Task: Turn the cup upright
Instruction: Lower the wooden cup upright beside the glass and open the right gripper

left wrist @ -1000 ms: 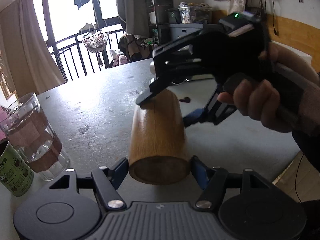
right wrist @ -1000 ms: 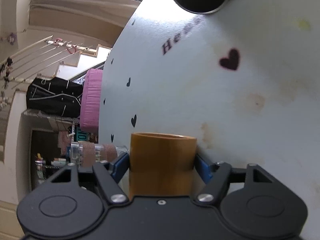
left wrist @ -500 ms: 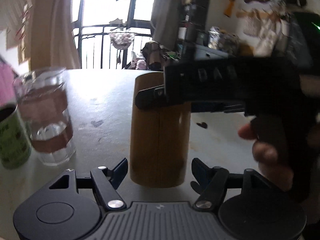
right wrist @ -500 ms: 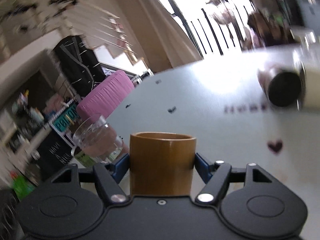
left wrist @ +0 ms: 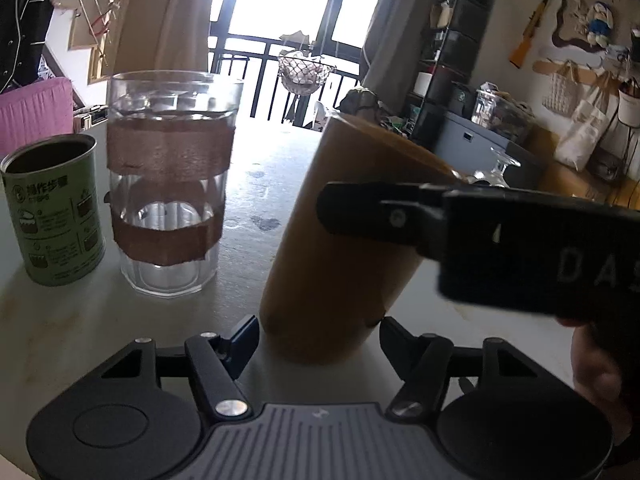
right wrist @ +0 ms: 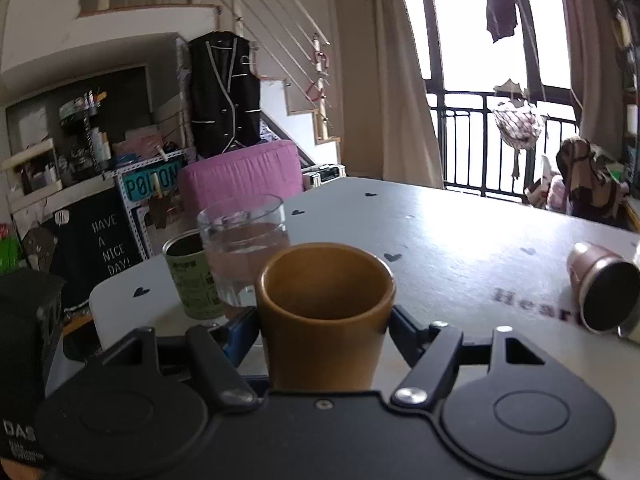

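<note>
The brown wooden cup [left wrist: 340,248] stands nearly upright on the white table [left wrist: 60,320], mouth up, leaning a little. My right gripper [right wrist: 324,324] is shut on the wooden cup [right wrist: 324,320] just below its rim; in the left wrist view its black body [left wrist: 500,240] crosses in front of the cup. My left gripper [left wrist: 318,332] is open, with its blue-tipped fingers [left wrist: 246,334] on either side of the cup's base, and I cannot tell whether they touch it.
A clear glass [left wrist: 168,184] with brown bands, holding water, and a green tin [left wrist: 54,212] stand just left of the cup. A pink metal cup [right wrist: 604,292] lies on its side at the right. The table's edge [right wrist: 120,300] is near the tin.
The right gripper has swung the cup from lying on its side to standing mouth up. The left gripper's fingers have eased off the cup's base, and the glass now looks closer.
</note>
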`<state>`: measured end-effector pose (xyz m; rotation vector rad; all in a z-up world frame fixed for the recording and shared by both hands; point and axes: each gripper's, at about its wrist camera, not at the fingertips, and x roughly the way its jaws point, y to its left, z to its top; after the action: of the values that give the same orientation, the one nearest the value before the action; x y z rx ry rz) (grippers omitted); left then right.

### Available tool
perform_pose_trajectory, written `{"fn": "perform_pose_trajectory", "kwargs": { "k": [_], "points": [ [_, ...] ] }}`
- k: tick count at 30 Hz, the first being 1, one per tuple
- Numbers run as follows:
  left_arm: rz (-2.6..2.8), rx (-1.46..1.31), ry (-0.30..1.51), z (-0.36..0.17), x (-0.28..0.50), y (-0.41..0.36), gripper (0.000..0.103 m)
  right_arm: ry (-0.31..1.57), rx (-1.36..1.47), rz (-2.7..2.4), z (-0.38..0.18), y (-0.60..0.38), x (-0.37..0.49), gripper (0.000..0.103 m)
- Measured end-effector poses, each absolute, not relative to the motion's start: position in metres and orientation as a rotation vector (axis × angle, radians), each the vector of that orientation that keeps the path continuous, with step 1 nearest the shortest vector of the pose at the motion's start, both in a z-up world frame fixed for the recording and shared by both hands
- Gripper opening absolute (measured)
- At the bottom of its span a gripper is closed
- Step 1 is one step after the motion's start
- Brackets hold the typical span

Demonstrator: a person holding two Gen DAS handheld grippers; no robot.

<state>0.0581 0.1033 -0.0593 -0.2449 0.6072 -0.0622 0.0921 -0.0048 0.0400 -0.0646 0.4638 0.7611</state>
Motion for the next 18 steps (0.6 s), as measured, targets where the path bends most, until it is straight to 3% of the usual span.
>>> {"fn": "perform_pose_trajectory", "kwargs": {
  "k": [13,17,18],
  "points": [
    [-0.067,-0.315,0.561,-0.072,0.080,0.115,0.066,0.415,-0.144,0.698,0.037,0.021,0.105,0.072],
    [-0.088,-0.352,0.581,-0.061,0.076,0.116,0.091,0.427,-0.123,0.710,0.038,0.016,0.107,0.074],
    [-0.079,-0.343,0.573,-0.058,0.072,0.114,0.093,0.426,-0.100,0.711,0.039,0.011,0.107,0.083]
  ]
}}
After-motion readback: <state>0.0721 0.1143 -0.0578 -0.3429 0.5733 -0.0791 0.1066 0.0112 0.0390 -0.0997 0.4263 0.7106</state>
